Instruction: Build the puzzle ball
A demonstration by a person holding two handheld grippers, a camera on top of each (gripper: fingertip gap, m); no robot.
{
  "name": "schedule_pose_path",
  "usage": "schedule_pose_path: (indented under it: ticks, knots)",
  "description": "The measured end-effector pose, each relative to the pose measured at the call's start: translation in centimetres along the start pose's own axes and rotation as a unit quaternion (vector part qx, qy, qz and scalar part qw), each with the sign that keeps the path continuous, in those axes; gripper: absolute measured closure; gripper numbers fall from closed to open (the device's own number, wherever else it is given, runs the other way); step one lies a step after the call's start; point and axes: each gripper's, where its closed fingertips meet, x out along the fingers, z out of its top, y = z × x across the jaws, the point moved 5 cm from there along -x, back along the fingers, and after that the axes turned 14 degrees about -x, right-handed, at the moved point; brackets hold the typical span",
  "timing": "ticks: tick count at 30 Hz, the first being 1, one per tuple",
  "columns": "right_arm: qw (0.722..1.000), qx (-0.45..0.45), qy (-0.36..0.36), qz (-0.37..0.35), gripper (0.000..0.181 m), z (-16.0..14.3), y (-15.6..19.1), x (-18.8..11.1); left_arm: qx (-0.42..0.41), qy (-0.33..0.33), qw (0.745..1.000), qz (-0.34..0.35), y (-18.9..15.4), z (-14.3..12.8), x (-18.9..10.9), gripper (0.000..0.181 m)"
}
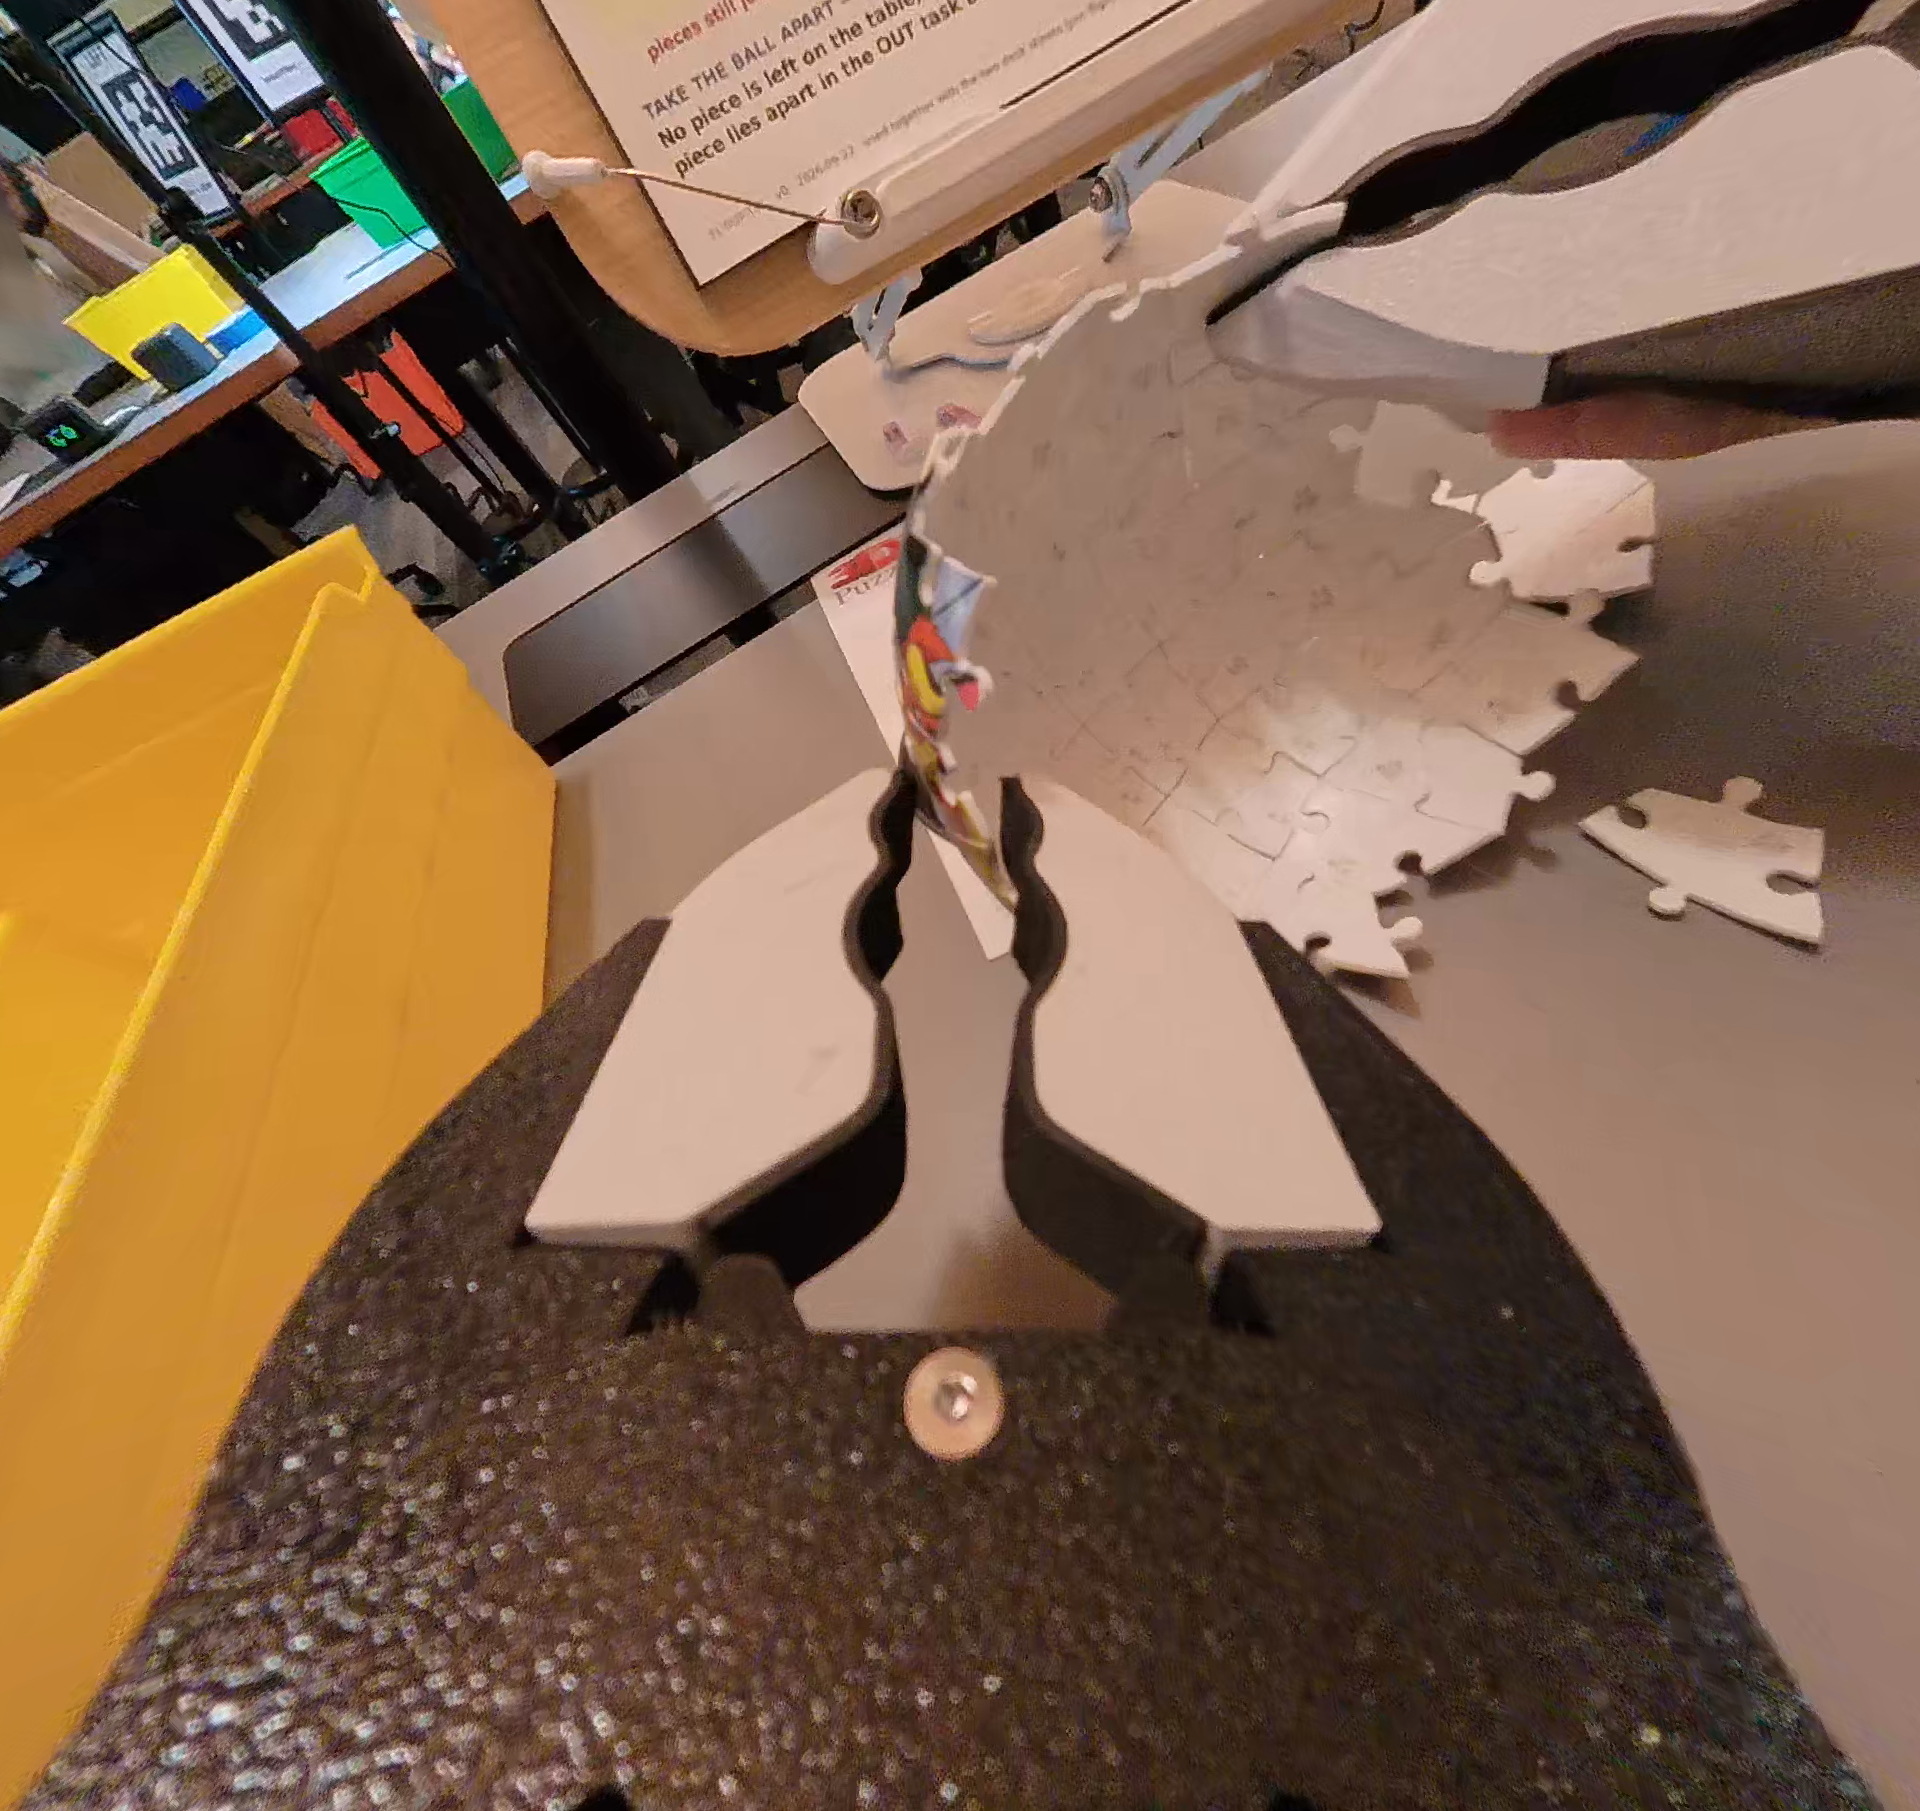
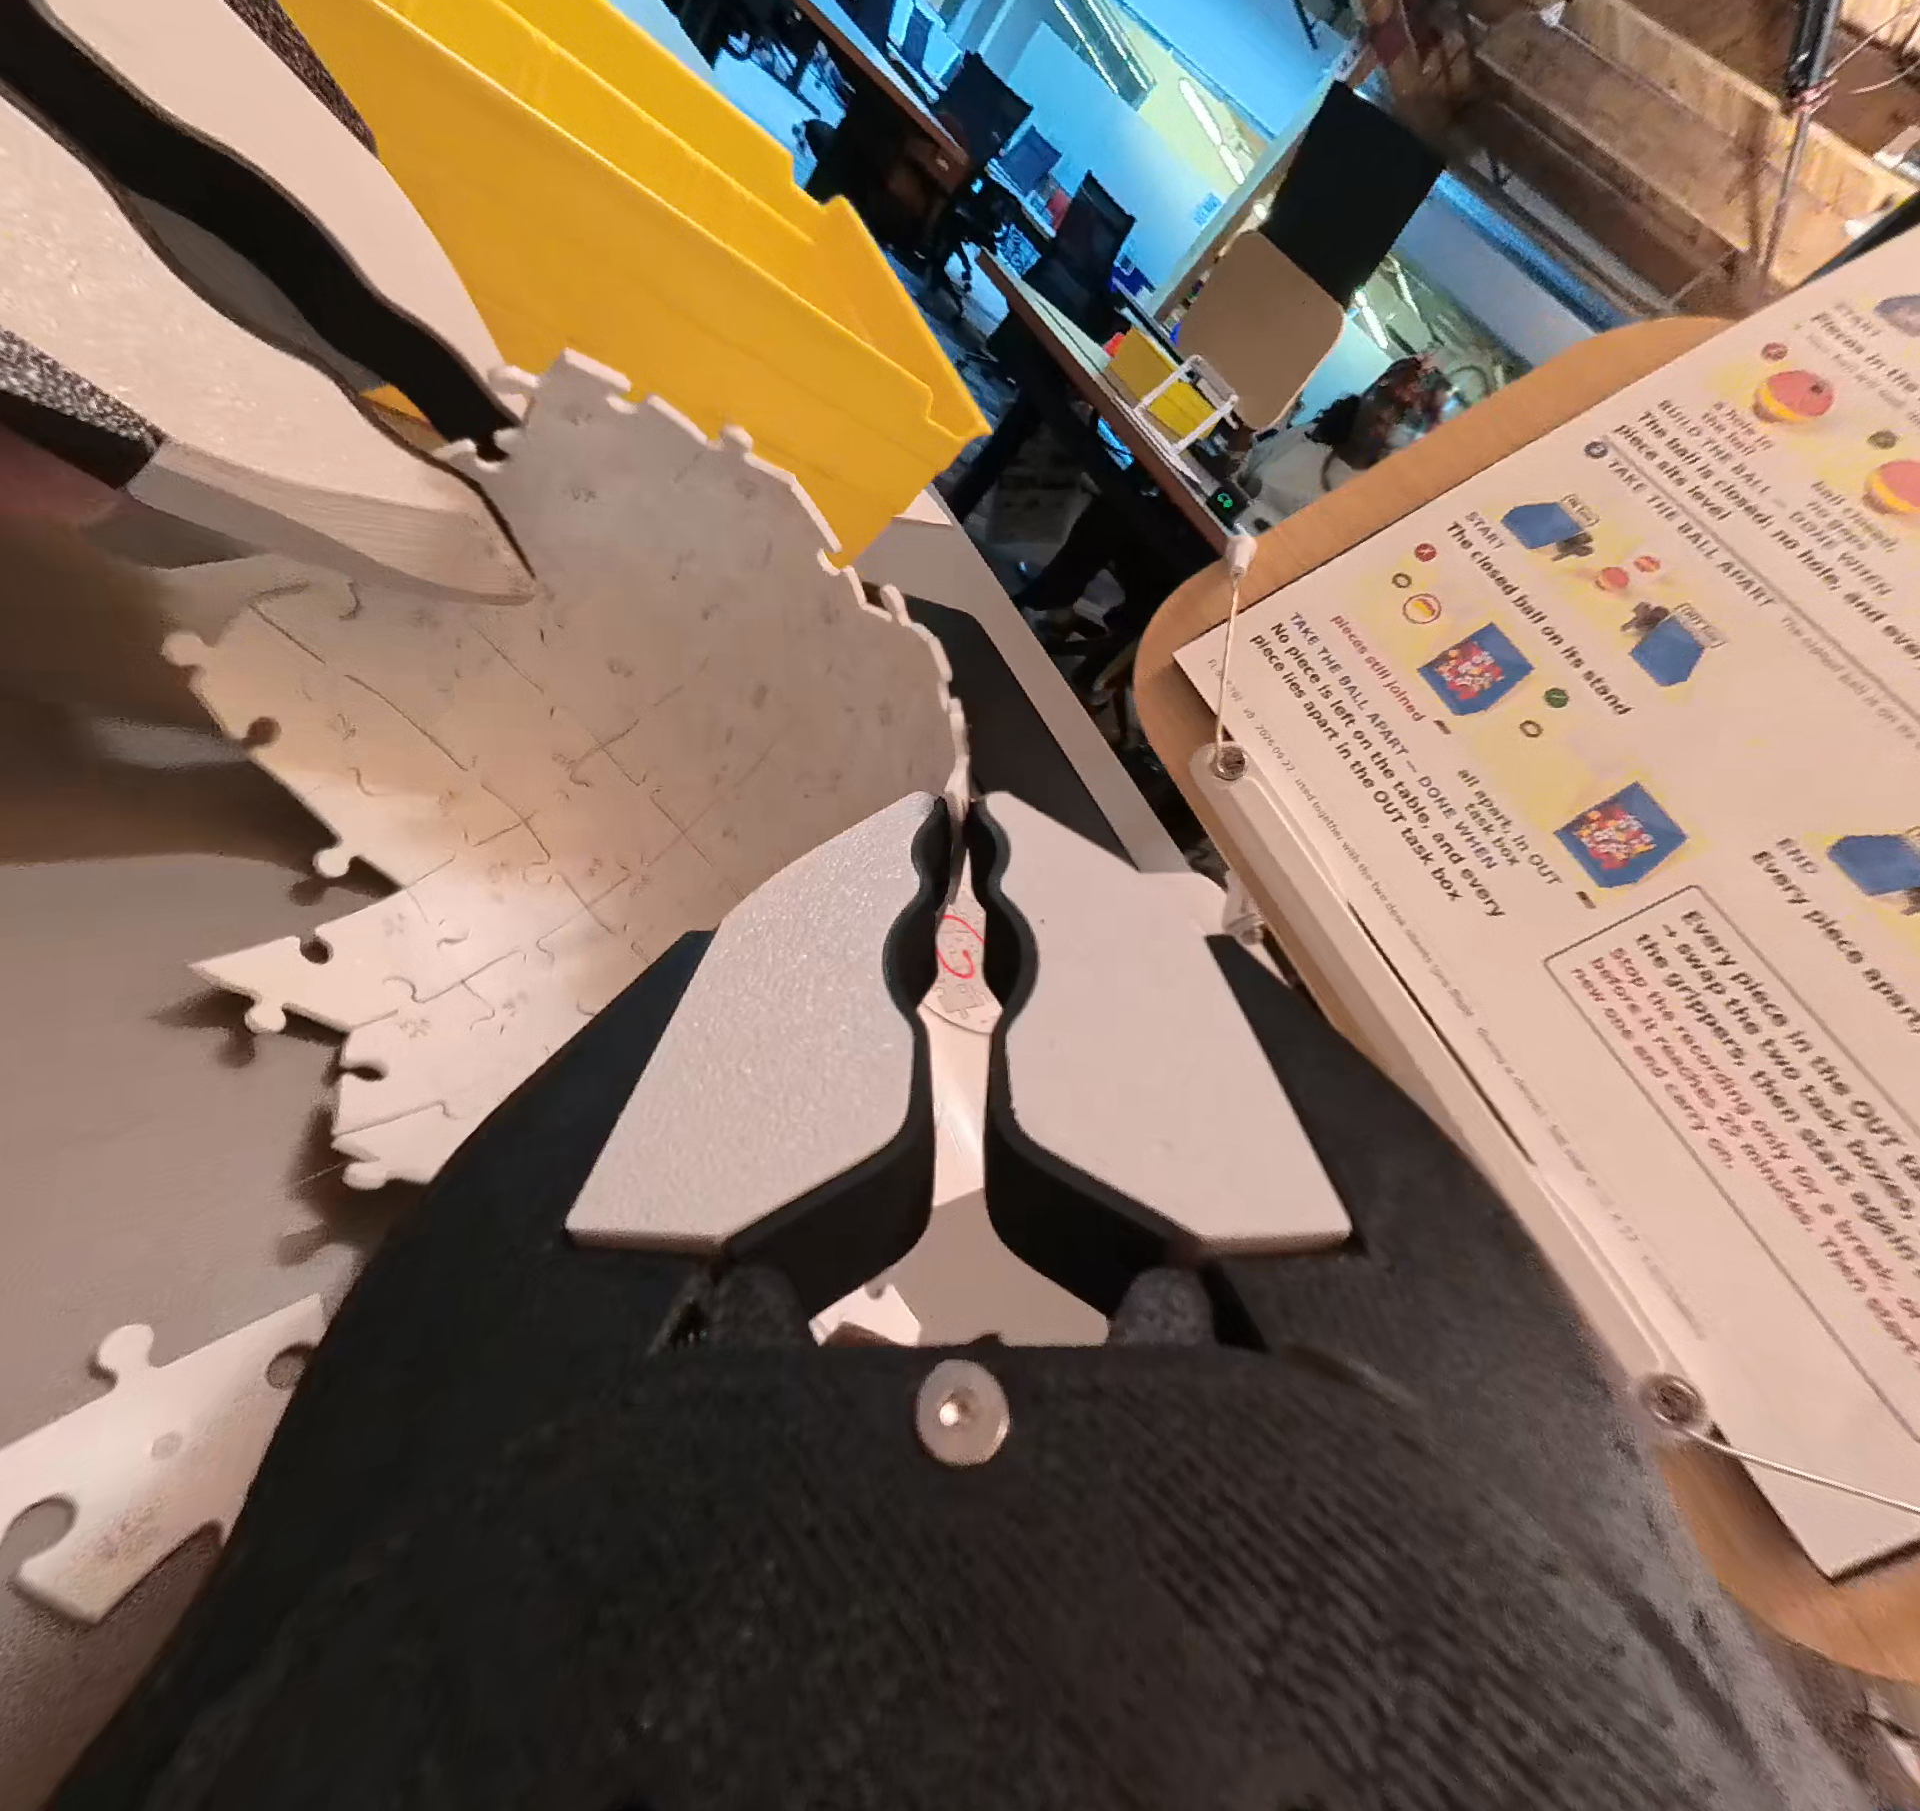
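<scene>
Item: partial puzzle ball shell [image 1: 1226,618], a curved bowl-shaped section of joined pieces, white inner face toward both cameras, printed colour face visible only along its edge at 9 o'clock in the left wrist view; held clear above the grey table [image 1: 1714,1086]. Left gripper [image 1: 956,805]: jaws drawn close and pinching the shell's lower coloured edge, at 12 o'clock from the gripper body. Right gripper [image 2: 961,816]: jaws nearly pressed together, pinching the shell's rim at its opposite side; in the left wrist view this gripper [image 1: 1262,234] enters from 2 o'clock and meets the shell's upper rim. Loose puzzle piece [image 1: 1714,862]: white side up, flat on the table at 3 o'clock of the shell, apart from it. Further joined white pieces [image 1: 1569,535] lie on the table behind the shell at 2 o'clock. Yellow bin [image 1: 208,930]: at 9 o'clock of the left gripper, on the table's edge. Instruction sheet [image 2: 1558,826] on a wooden board [image 2: 1174,618] with a white clip bar: at 3 o'clock in the right wrist view, at 12 o'clock in the left. Fingertip [image 1: 1579,431]: of a person, under the right gripper.
</scene>
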Motion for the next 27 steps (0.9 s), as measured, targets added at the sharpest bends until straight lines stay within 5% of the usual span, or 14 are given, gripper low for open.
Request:
schedule_pose_path:
  ticks: [10,13,18,27]
  knots:
    - [0.993,-0.076,0.028,-0.081,0.177,-0.2,0.1,-0.8,-0.062,-0.004,0.998,-0.007,-0.3,0.1,-1.4,0.147]
    - [0.99,-0.105,0.019,-0.093,0.177,-0.1,0.0,-0.9,-0.074,-0.012,0.994,-0.074,-2.9,0.3,-3.0,0.153]
    - [0.983,-0.139,0.001,-0.117,0.177,0.1,0.3,-1.6,-0.042,0.146,0.968,-0.198,-9.4,-2.9,-3.8,0.138]
    - [0.974,-0.172,-0.041,-0.143,0.178,0.9,0.9,-3.2,-0.04,0.196,0.957,-0.209,-13.6,-3.8,-2.0,0.119]
